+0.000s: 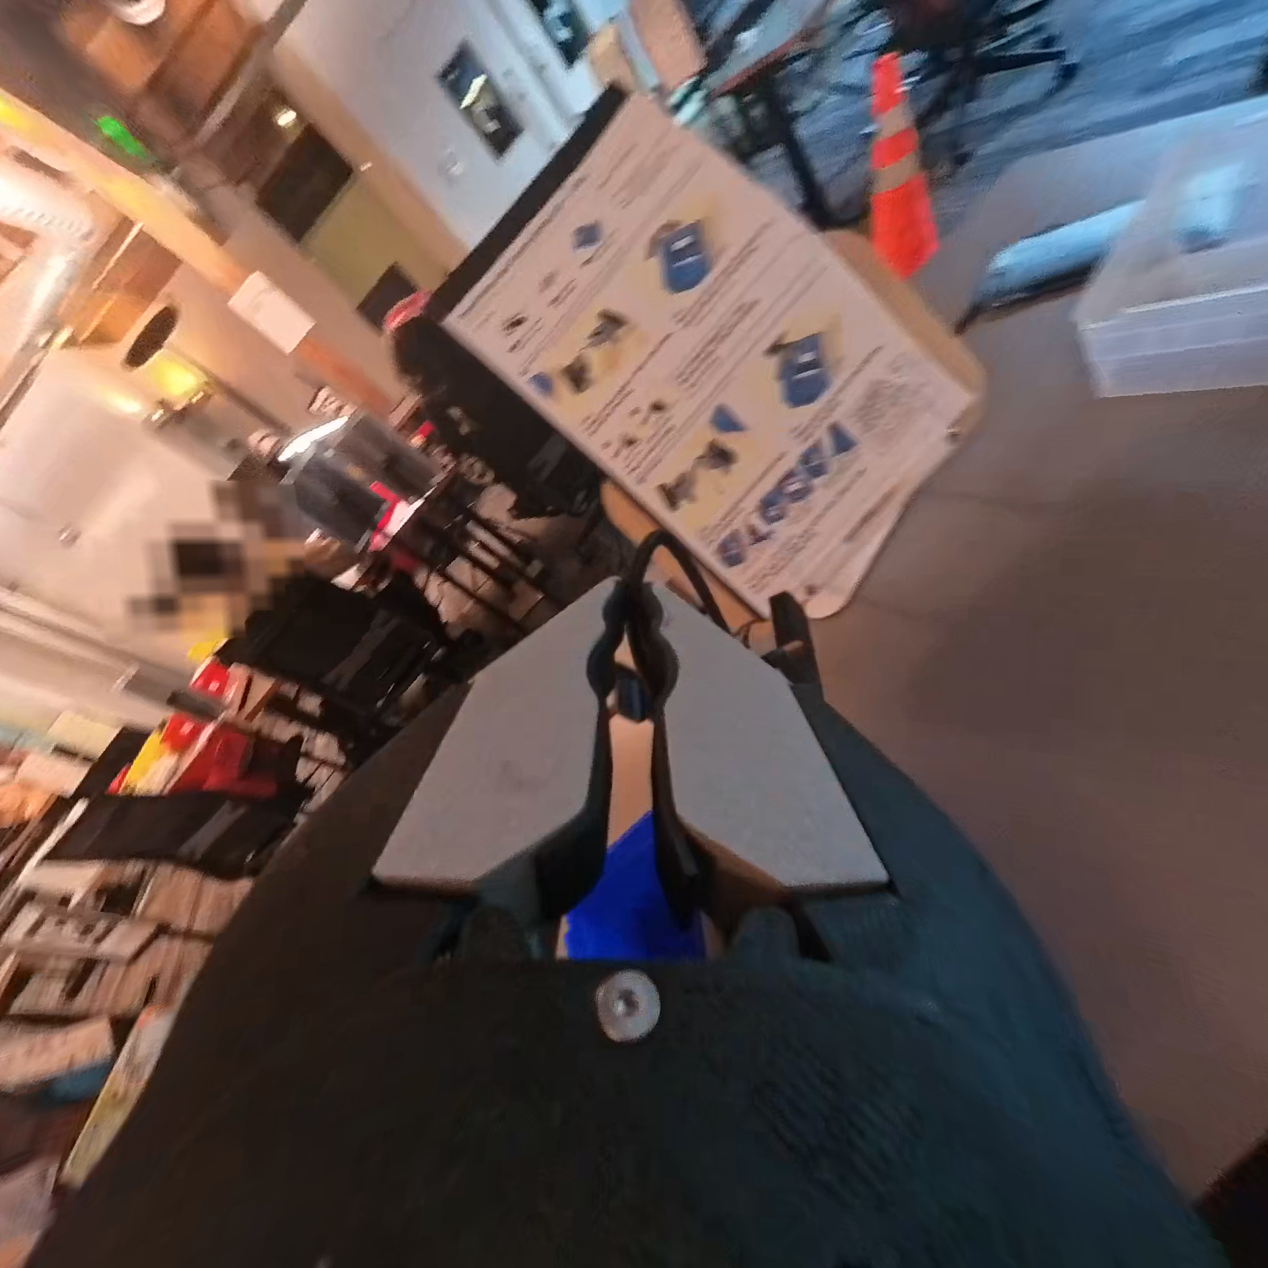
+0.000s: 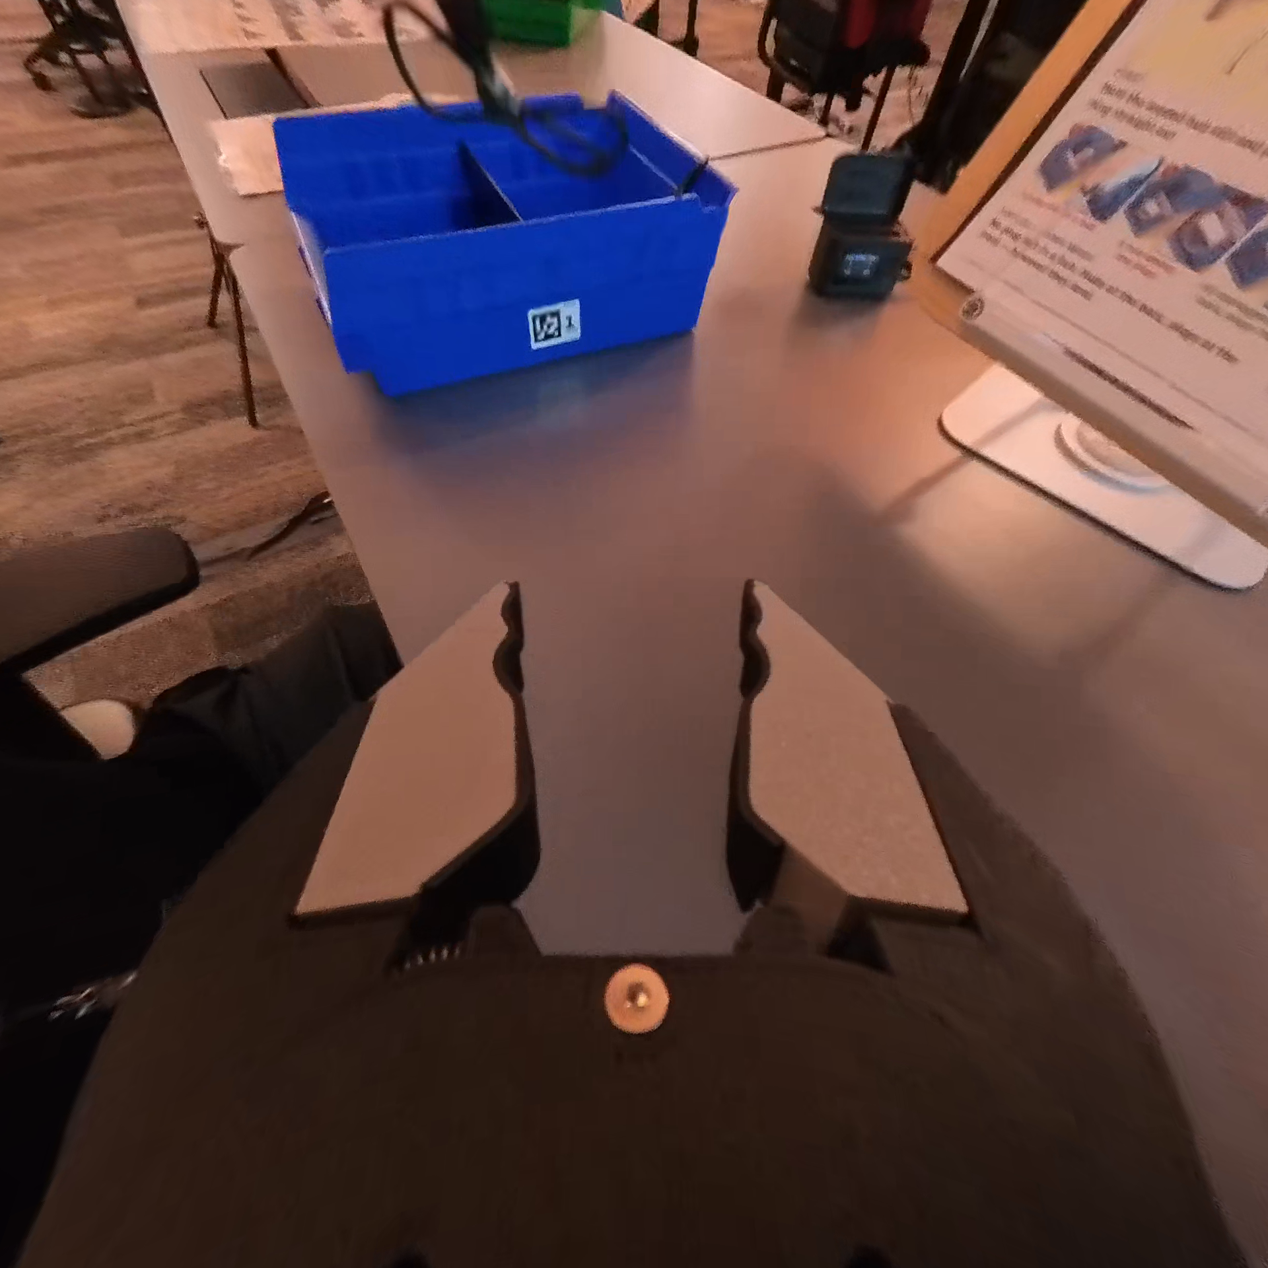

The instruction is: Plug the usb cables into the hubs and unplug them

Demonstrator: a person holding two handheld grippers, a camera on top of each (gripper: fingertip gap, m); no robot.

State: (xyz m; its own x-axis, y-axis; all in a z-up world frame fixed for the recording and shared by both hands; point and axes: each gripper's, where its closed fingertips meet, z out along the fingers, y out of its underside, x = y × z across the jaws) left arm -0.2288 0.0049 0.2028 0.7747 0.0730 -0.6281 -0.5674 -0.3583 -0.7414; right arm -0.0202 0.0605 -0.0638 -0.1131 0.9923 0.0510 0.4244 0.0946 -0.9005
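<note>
The black usb cable (image 1: 662, 549) loops toward twelve o'clock, pinched in the left gripper (image 1: 635, 611). The right gripper (image 2: 630, 617) is spread wide, empty, above the table (image 2: 652, 480).

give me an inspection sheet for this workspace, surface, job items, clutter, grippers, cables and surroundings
Surface: grey table, mostly bare near the right gripper.
Job's things: blue divided bin; no hub clearly seen.
Clutter: small black device; instruction board on a white stand.
Grippers: left gripper shut on black cable; right gripper open, empty, above the table.
Cables: the black cable dangles over the bin.
Surroundings: orange cone, chairs, wood-look floor.
</note>
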